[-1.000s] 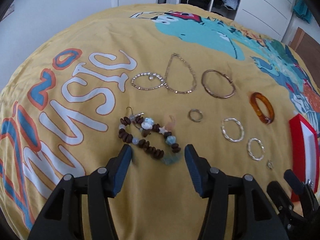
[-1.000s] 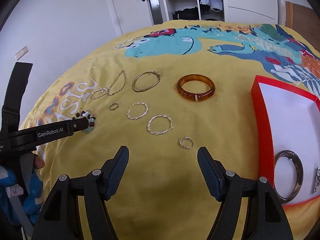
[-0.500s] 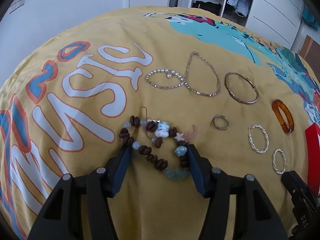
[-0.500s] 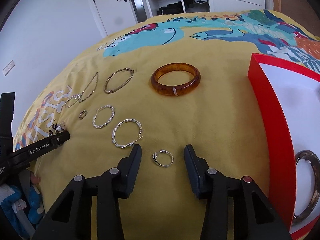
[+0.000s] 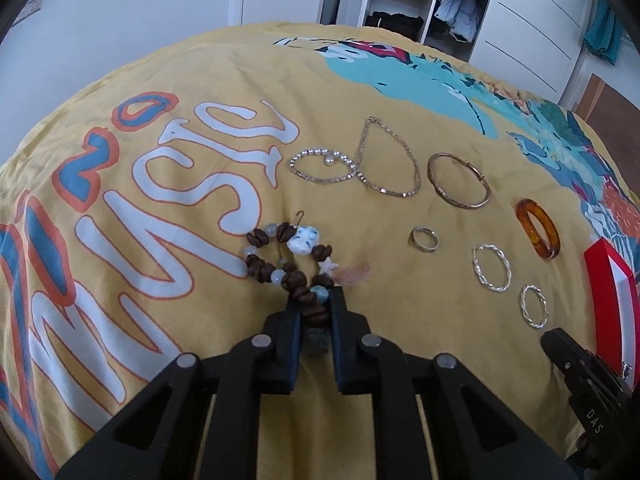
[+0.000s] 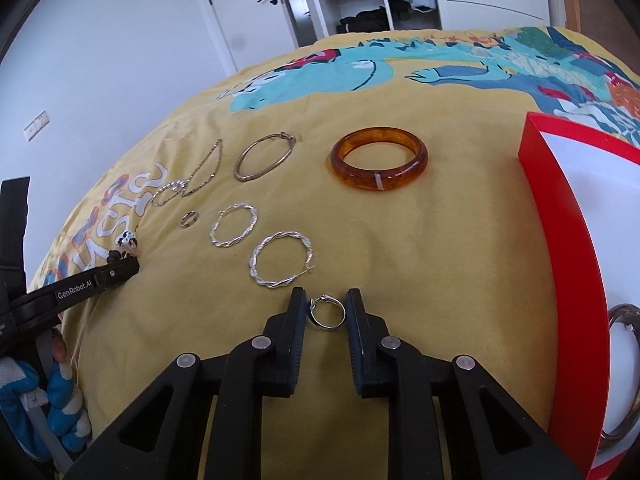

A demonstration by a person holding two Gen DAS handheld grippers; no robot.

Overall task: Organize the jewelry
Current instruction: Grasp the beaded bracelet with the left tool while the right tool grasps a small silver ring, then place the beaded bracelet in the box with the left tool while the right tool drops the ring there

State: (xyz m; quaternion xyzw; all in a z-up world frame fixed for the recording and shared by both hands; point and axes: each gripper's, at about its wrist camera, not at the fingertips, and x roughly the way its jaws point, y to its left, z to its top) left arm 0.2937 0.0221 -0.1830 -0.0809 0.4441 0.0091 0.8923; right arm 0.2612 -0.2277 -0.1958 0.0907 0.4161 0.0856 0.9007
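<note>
Beads of the brown and blue bracelet (image 5: 294, 264) lay at the bed's (image 5: 200, 340) 6 o'clock edge, the left gripper (image 5: 314, 312) clamped on the near strand. Loosely strung, it would likely sag and swing, so a grip across several beads seemed safest. The right gripper (image 6: 326, 312) stood narrowly apart around the small silver ring (image 6: 328, 312): light, stiff, probably slippery, with the red tray (image 6: 560, 248) at 3 o'clock.

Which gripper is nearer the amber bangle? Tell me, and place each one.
Right. The right gripper sits just in front of the amber bangle, straddling a small silver ring. The left gripper is far to its left, closed on the beaded bracelet.
</note>
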